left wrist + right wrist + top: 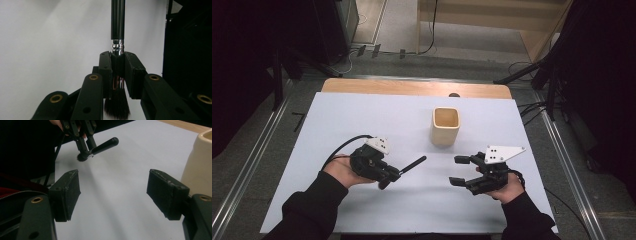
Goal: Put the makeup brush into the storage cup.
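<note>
My left gripper (389,176) is shut on a black makeup brush (411,165), held by its silver ferrule (117,47). The handle points up and to the right, toward the cup, and the dark bristles (117,105) hang below the jaws. In the right gripper view the same left gripper (86,151) holds the brush (105,145) just above the sheet. A cream ceramic cup (445,126) stands upright at mid-table, empty as far as I can see; its wall (200,167) shows beside my right jaw. My right gripper (458,170) is open, nothing between its pads (68,192).
A white sheet (362,120) covers the table, with a wooden strip (412,88) bare at the far edge. Metal rails (562,150) run along both sides. Cables and stand legs lie on the floor beyond the table.
</note>
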Available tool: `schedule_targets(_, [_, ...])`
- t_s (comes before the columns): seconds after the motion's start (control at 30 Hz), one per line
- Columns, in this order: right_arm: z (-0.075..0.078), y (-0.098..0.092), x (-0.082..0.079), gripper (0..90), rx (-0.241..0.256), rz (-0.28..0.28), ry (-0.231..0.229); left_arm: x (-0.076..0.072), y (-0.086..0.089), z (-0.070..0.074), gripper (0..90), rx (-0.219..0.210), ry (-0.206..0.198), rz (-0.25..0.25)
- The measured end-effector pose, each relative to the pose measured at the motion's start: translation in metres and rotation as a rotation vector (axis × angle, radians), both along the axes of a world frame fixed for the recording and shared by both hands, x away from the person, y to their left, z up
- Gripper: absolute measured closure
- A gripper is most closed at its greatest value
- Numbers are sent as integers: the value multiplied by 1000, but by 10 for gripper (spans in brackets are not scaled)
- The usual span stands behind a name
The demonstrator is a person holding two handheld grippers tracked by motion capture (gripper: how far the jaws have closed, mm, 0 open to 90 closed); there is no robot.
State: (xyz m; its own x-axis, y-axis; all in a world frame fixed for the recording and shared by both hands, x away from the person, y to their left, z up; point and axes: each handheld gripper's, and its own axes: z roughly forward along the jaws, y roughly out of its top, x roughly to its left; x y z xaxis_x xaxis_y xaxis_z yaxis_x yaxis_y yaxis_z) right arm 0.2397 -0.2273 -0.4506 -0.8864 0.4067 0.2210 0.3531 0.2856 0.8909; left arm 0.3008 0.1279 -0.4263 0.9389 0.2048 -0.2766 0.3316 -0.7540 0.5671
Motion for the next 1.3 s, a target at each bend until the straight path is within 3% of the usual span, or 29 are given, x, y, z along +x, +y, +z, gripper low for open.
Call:
schedule_targets(0.23, [4,7,4,292,-6,36,-7,-3,-5,2,778,15,8,-56])
schedule_targets(0.33, [6,12,6,296,-29,50,-7,-5,-7,3,778,16,17,-64])
schedule_targets(0.53, [7,21,12,296,-21,52,11,-5,-7,3,777,-4,34,-57])
schedule_targets(0.7, [9,27,13,309,-43,66,-6,-7,-10,1,777,6,37,-69])
schedule_targets(0.83, [10,35,17,306,-38,42,7,-8,-12,1,777,6,31,-73])
schedule_targets(1.13, [9,46,16,313,-31,61,15,-9,-12,0,777,-3,31,-78])
schedule_targets(1.17, [10,48,15,319,-37,61,-2,-9,-12,0,777,-7,33,-79])
schedule_targets(1.3, [10,53,16,343,-37,82,4,-12,-14,0,777,-2,-5,-97])
